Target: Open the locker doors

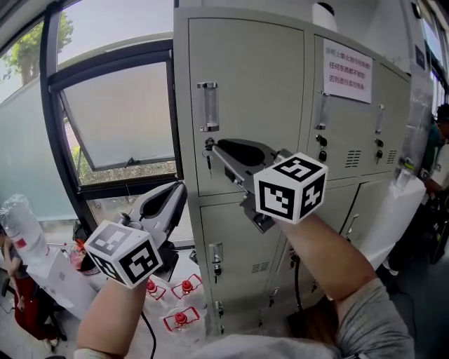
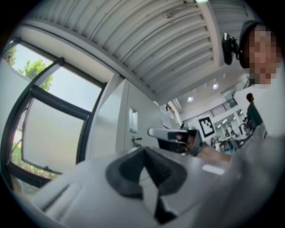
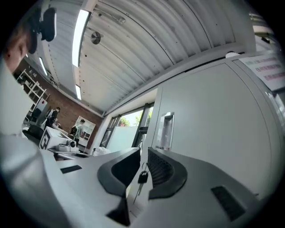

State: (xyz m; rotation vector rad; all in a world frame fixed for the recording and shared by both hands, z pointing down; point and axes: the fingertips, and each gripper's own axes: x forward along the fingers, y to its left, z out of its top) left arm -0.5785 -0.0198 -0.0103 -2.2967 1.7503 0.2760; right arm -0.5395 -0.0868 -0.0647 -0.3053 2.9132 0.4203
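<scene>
Ahead stands a bank of grey lockers (image 1: 365, 140). Every door in view is closed, so nothing inside them shows. The upper-left door (image 1: 259, 63) has a vertical handle (image 1: 208, 106) and, just below it, a lock with a small dark-headed key (image 1: 208, 163) hanging from it. A printed notice (image 1: 347, 70) is stuck to the next door, and a white object (image 1: 324, 15) sits on top of the lockers. A dark-framed window (image 1: 119, 119) is to their left. Low down beside the lockers lie red-capped bottles (image 1: 184, 287) in clear wrap.

The right tool (image 1: 212, 145) is raised to the lock, its jaws all but pressed together with only a thin slit between them. The key shows in that slit, and I cannot tell whether it is touched. The left tool (image 1: 181, 188) hangs lower, by the window and apart from the doors, its jaws pressed together on nothing.
</scene>
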